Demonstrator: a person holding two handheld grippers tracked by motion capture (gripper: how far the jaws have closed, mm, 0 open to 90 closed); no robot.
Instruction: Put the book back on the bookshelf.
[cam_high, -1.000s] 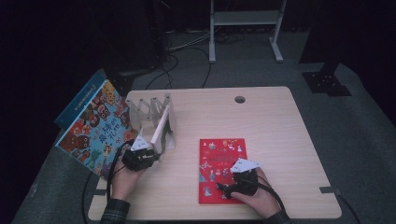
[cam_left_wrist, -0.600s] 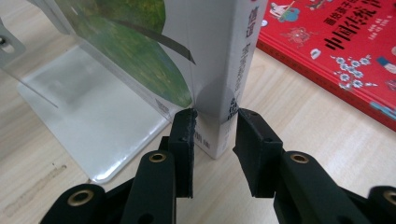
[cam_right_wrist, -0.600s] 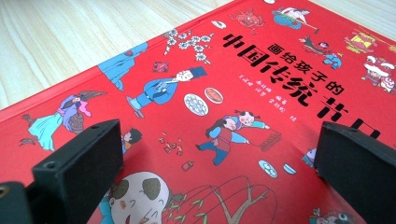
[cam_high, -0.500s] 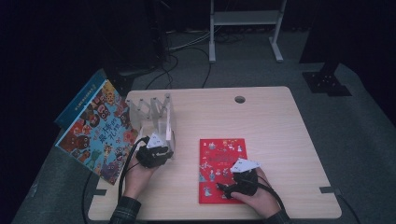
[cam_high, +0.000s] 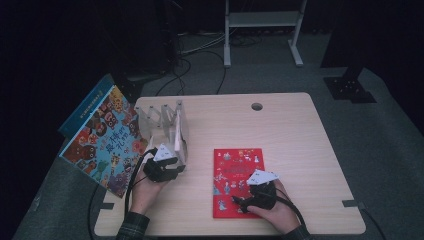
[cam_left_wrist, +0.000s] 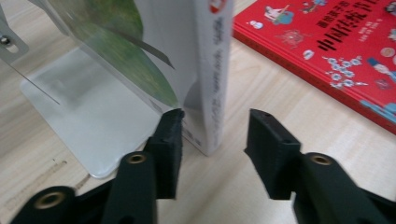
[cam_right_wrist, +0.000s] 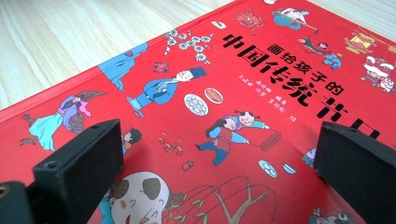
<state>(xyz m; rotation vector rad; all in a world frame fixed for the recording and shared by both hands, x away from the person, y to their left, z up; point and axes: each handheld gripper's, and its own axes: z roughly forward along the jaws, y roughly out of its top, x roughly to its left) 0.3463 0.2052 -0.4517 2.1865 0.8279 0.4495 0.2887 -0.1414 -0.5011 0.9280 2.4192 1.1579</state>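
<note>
left tongs (cam_left_wrist: 212, 154) astride upright book (cam_left_wrist: 212, 70)

Rack (cam_high: 162, 120) blocks left; tabletop (cam_high: 285, 125) right open.

Dark room; grey carpet floor (cam_high: 300, 80); white metal stand (cam_high: 262, 20); cables (cam_high: 200, 50).

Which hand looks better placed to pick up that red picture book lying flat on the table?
Right. The right gripper hovers open directly over the red picture book. The left gripper, jaws just opened, straddles a white upright book in the clear plastic rack.
</note>
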